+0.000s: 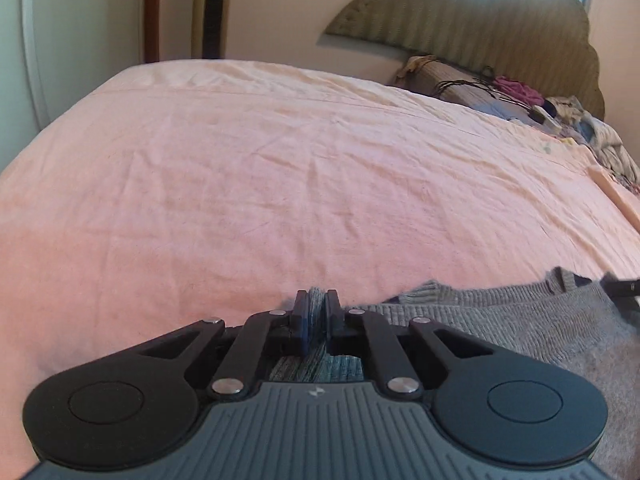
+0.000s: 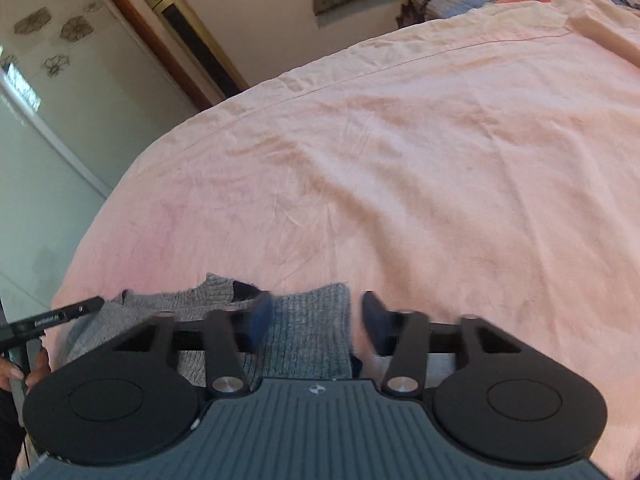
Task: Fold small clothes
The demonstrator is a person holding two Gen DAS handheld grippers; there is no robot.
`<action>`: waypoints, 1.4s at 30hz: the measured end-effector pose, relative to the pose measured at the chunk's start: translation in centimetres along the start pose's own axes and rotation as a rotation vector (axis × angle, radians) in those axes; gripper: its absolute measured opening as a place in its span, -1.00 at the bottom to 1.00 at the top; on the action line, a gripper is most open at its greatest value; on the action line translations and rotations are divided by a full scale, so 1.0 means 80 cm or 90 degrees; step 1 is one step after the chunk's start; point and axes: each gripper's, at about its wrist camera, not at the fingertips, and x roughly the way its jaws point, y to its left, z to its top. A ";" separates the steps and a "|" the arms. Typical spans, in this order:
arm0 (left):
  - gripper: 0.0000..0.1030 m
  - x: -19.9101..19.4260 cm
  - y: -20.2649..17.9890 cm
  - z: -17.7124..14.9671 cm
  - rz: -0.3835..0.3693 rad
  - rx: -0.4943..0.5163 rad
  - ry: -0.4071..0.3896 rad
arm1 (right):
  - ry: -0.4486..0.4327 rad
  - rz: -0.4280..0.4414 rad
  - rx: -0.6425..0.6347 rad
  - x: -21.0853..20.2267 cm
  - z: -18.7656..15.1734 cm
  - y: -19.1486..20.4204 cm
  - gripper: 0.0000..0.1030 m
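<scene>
1. A pink sheet (image 1: 280, 168) covers the bed, wrinkled all over.
2. A green padded headboard (image 1: 480, 20) stands against the wall behind it.
3. A heap of mixed clothes (image 1: 568, 120) lies at the head of the bed.
4. A gold-and-black column (image 2: 192, 28) stands beside a wooden door frame (image 2: 152, 36).

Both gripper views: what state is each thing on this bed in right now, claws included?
Left gripper: shut, pinching an edge of the grey knit sweater.
Right gripper: jaws apart, sweater fabric between them, not pinched.
Grey knit sweater: rumpled at the near edge of the bed, not neatly folded.
Pink bed sheet: spread out, lightly creased.
Clothes pile: heaped loose by the headboard, unfolded.
</scene>
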 end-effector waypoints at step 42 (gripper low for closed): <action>0.41 -0.097 -0.119 -0.128 0.115 0.081 -0.098 | -0.123 -0.024 -0.149 -0.043 -0.124 0.139 0.66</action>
